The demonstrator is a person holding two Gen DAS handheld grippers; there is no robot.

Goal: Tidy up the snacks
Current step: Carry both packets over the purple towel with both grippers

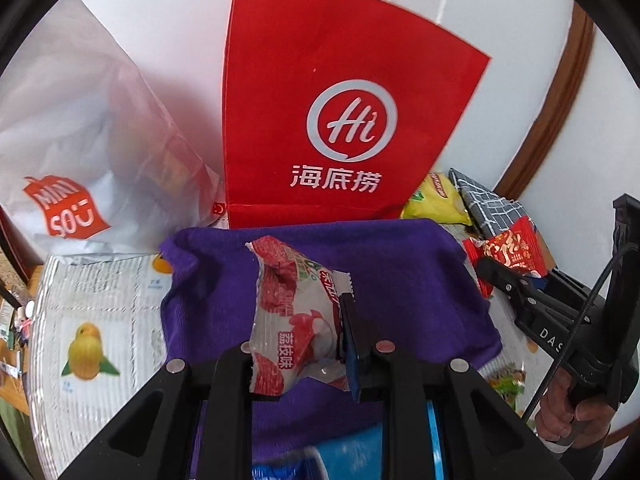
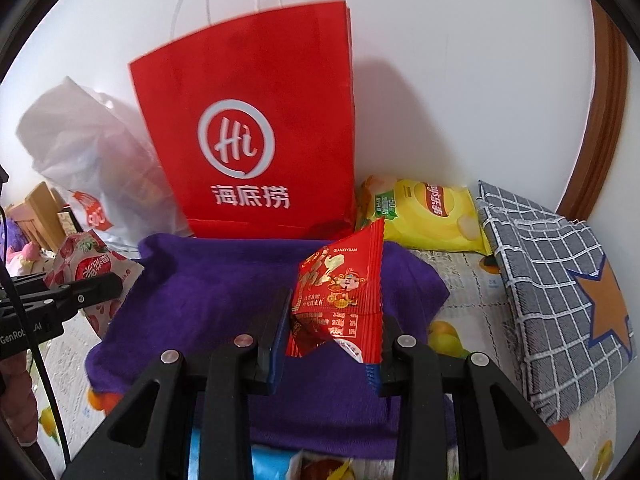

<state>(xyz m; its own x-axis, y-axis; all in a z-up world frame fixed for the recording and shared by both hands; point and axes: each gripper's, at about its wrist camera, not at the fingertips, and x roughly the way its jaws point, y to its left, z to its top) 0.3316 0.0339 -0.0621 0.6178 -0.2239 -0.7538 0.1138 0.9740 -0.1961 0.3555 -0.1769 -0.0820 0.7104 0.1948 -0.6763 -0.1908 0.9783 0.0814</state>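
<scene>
In the lower middle of the left wrist view, the left claw (image 1: 300,354) pinches a pink-and-white lychee snack packet (image 1: 294,316) by its lower part, held above a purple cloth (image 1: 400,280) spread on the tabletop (image 1: 100,300). Behind the cloth a red paper bag (image 1: 344,112) stands upright, its mouth beyond the top of the frame; a white plastic bag (image 1: 80,152) slumps at its left. At right, the other claw shows with its red packet.

In the lower middle of the right wrist view, the right claw (image 2: 334,350) is pressed onto a red triangular snack packet (image 2: 340,292). A yellow chip bag (image 2: 432,216) and a checked pouch (image 2: 556,288) lie at right.

Both snacks look mid-carry; the next move likely calls for lifting them over a bag's rim. The red bag is tall and close, so its front edge could catch; free room lies above the cloth.
</scene>
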